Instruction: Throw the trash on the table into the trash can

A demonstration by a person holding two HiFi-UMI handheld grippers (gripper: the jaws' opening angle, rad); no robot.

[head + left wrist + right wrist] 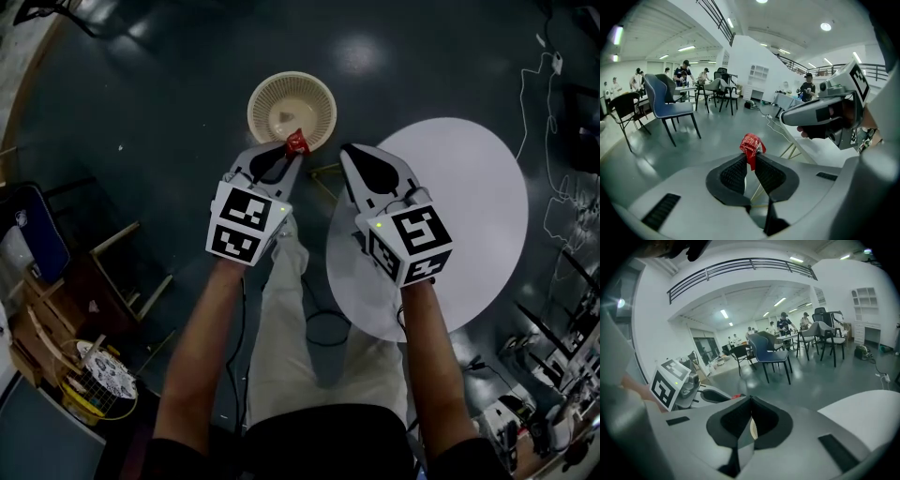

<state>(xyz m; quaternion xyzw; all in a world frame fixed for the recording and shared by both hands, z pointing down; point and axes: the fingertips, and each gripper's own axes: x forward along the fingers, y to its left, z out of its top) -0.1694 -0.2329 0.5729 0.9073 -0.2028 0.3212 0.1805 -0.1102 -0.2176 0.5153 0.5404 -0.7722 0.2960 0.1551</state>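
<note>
A crumpled red wrapper [296,142] [751,144] sticks up from the tips of my left gripper [285,156] [750,158], which is shut on it. In the head view the wrapper hangs over the near rim of the beige woven trash can [265,94] on the dark floor. My right gripper [350,152] [750,401] is alongside, to the right, over the edge of the round white table [469,169] [862,411]. Its jaws meet at the tips with nothing between them. A sliver of the basket [753,428] shows through the slit behind them.
Blue chair [670,101] [768,350], black chairs and tables with people stand farther off on the grey floor. Boxes and a wire basket [94,380] crowd the lower left in the head view. Cables [553,131] lie on the floor at the right.
</note>
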